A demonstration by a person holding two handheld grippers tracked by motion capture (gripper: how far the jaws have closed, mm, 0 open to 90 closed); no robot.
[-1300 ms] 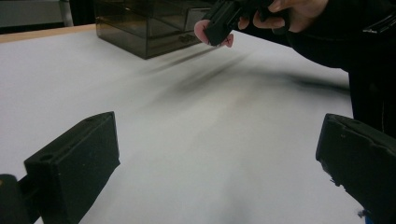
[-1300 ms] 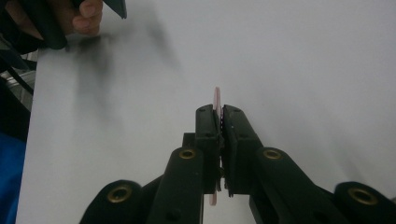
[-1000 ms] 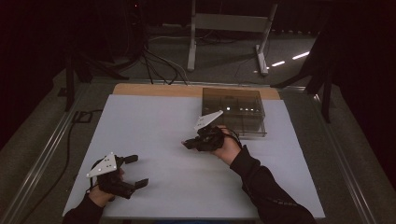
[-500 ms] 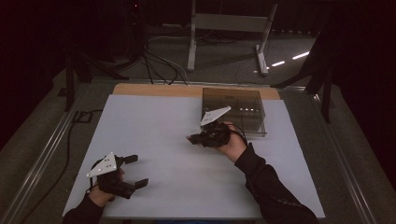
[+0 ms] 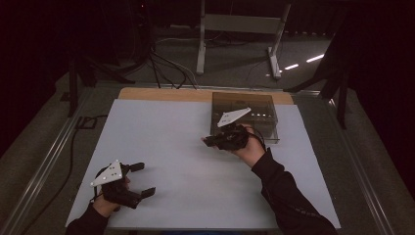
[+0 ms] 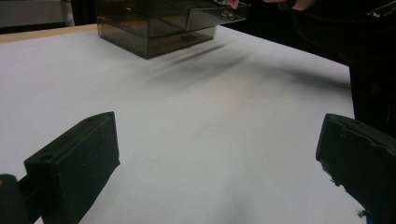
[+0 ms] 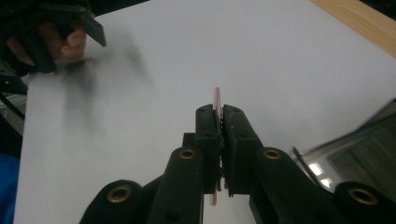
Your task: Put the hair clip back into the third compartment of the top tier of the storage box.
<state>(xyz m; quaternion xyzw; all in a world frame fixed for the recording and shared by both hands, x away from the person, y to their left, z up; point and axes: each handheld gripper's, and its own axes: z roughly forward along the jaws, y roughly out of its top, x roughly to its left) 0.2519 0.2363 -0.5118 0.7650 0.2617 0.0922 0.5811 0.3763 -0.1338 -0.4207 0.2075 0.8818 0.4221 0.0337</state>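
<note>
My right gripper (image 5: 209, 141) hovers above the white table just left of a smoky clear plastic drawer box (image 5: 244, 116). In the right gripper view its jaws are pressed together on a thin pink flat piece (image 7: 216, 99) that sticks out past the tips of the right gripper (image 7: 219, 114). My left gripper (image 5: 142, 179) rests at the near left of the table, jaws wide apart with nothing between them. In the left gripper view the fingers (image 6: 77, 163) frame bare table, and the box (image 6: 159, 28) stands far ahead with one drawer (image 6: 212, 16) pulled out.
The white table top (image 5: 176, 147) has a wooden strip (image 5: 161, 94) along its far edge. Metal rails run down both sides of the table. A stand's legs (image 5: 235, 44) and cables (image 5: 161, 63) lie on the dark floor beyond.
My right gripper has drifted a little to the right and upward, closer to the box, still shut. The left hand has stayed where it was.
</note>
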